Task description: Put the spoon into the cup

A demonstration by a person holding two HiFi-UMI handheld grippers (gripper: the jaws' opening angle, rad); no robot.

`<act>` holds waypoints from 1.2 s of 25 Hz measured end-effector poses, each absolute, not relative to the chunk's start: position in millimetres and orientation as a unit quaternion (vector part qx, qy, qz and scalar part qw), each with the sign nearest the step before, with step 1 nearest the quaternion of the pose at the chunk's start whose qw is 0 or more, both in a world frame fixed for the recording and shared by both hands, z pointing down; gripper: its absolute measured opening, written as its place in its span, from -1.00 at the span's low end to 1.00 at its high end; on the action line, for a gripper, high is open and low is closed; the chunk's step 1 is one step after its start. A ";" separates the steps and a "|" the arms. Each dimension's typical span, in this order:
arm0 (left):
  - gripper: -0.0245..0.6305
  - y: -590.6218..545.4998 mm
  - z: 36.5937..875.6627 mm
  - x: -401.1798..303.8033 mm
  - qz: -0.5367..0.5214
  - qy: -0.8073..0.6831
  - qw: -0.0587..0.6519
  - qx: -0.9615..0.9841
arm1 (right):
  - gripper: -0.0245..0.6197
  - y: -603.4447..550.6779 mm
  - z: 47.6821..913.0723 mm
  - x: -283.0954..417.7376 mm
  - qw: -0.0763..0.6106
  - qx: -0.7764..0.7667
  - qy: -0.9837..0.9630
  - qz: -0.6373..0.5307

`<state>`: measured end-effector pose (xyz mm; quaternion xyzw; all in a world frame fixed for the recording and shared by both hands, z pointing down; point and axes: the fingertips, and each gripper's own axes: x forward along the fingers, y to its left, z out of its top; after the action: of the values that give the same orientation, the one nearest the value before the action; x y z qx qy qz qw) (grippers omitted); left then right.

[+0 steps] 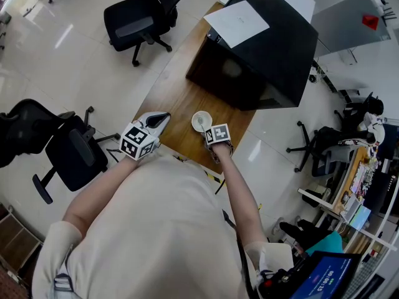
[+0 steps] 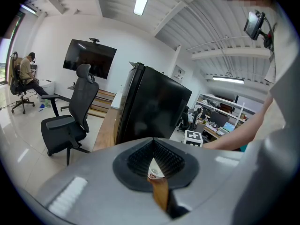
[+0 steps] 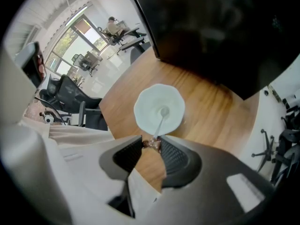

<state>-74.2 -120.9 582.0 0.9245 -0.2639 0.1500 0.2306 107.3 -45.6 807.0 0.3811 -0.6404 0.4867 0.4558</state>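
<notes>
Plausibly, with the jaws of the right gripper point(image 3: 152, 144) pinching the handle end of the spoon point(image 3: 161, 118) whose bowl sits inside the cup point(image 3: 145, 111) on the table point(image 3: 206, 107), a sideways drag on release could topple the unbraced cup, since the left gripper point(image 1: 161, 118) holds its jaws pressed together, empty, nearby.

Wood table point(image 1: 174, 98) w/ big black box point(image 1: 262, 61) at far end, paper sheet point(image 1: 237, 22) on top. Office chairs point(image 1: 140, 17) on the tile floor point(image 1: 75, 67) nearby. TV point(image 2: 90, 58) on wall.

Wooden table point(image 1: 177, 98). We note two things standing directly on its top: a white cup point(image 1: 201, 121) close to the near edge, and beyond it a large black box point(image 1: 262, 61) filling the far part.
</notes>
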 end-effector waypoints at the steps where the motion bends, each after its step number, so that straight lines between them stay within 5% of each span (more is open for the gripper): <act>1: -0.93 -121.7 581.9 -73.6 0.150 -0.264 0.231 0.924 | -0.53 -46.3 807.3 107.8 0.455 0.381 -0.640 0.488; 30: -0.93 -126.2 581.6 -65.8 0.159 -0.241 0.229 0.930 | -0.46 -62.7 775.3 114.7 0.372 0.430 -0.690 0.448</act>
<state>-65.8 -126.2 581.6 0.9297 -0.2406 0.1591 0.2289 114.7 -62.7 775.3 0.4305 -0.6897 0.4479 0.3720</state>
